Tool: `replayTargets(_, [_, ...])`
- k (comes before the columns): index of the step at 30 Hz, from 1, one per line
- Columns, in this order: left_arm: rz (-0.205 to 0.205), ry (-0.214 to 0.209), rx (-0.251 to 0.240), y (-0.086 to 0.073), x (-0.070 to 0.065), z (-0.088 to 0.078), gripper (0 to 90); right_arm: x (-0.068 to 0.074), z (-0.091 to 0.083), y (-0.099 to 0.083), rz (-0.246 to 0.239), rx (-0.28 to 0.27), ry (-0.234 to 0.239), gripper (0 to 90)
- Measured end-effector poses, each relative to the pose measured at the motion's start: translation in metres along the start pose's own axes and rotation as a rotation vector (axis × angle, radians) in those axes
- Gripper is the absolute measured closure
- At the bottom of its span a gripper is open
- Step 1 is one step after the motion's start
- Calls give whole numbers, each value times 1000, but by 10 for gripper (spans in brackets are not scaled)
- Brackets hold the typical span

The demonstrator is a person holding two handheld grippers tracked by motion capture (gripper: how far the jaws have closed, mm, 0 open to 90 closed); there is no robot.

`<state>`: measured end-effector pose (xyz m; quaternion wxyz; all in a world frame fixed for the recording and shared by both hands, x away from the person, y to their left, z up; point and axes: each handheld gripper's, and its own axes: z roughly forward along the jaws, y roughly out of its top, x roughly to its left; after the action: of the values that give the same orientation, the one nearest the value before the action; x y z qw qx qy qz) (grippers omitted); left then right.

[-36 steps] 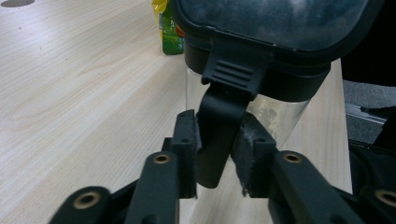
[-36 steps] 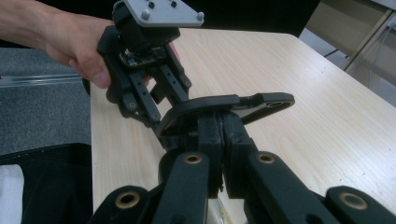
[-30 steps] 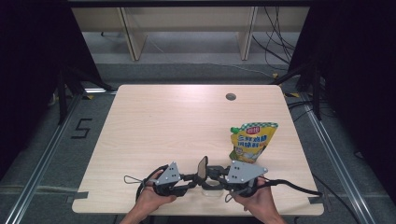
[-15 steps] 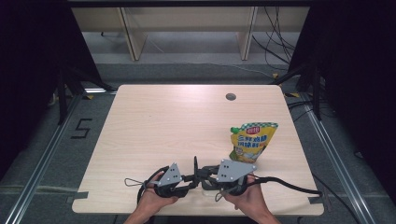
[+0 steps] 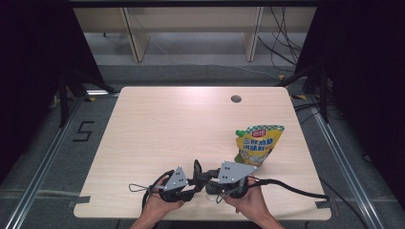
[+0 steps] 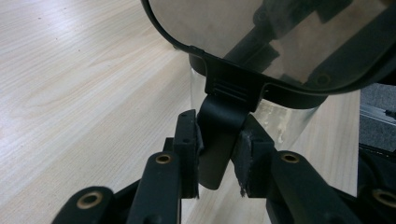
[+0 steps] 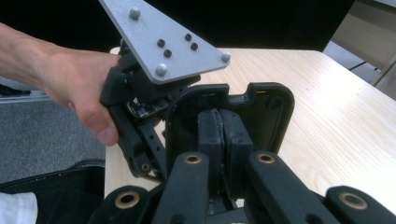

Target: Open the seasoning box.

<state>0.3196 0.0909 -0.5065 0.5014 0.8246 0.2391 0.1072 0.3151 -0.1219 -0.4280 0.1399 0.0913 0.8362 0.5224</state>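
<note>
While the left gripper [image 6: 217,140] pinches the black tab [image 6: 220,116] of the lid [image 6: 261,42] in its jaws, the clear container [image 6: 292,116] stands low in the middle of the desk [image 5: 167,129]. The right gripper [image 7: 222,126] has its jaws pressed together at the lid. The yellow pouch [image 5: 257,145], further right, lies untouched. I judge that the opening has only begun.
</note>
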Motion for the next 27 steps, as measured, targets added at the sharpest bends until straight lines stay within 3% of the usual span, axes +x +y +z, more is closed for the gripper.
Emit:
replayTargets(7, [5,-11,-11,-1,1,-1,714,0,-2,0,-9,16,-12,834])
replayTargets(8, [28,-7,6,0,3,-2,714,-1,-4,0,-13,19,-15,828])
replayTargets(9, [2,-16,-10,-1,0,-1,714,-2,-6,0,-15,10,-23,824])
replayTargets(11, [1,-12,-6,-1,0,-2,715,-4,-9,-1,-3,2,-25,811])
replayTargets(16, [25,-6,-2,-1,1,-3,716,-11,-23,-8,20,5,-57,763])
replayTargets(18, [-5,-16,-8,-2,0,-3,714,-14,-32,-13,25,4,-78,738])
replayTargets(19, [15,-17,-2,-1,2,-4,711,-16,-38,-16,29,3,-87,726])
replayTargets(21, [-3,-13,3,-1,1,-6,651,-20,-49,-22,51,-11,-109,693])
replayTargets(22, [34,-12,13,0,4,-8,627,-22,-56,-25,68,-12,-113,684])
replayTargets(23, [-7,-12,9,-1,2,-9,590,-25,-61,-27,65,-18,-127,664])
replayTargets(26, [-36,5,20,-1,2,-15,479,-30,-77,-35,88,-18,-156,633])
replayTargets(27, [-8,4,28,-1,5,-18,469,-32,-82,-37,92,-17,-168,623])
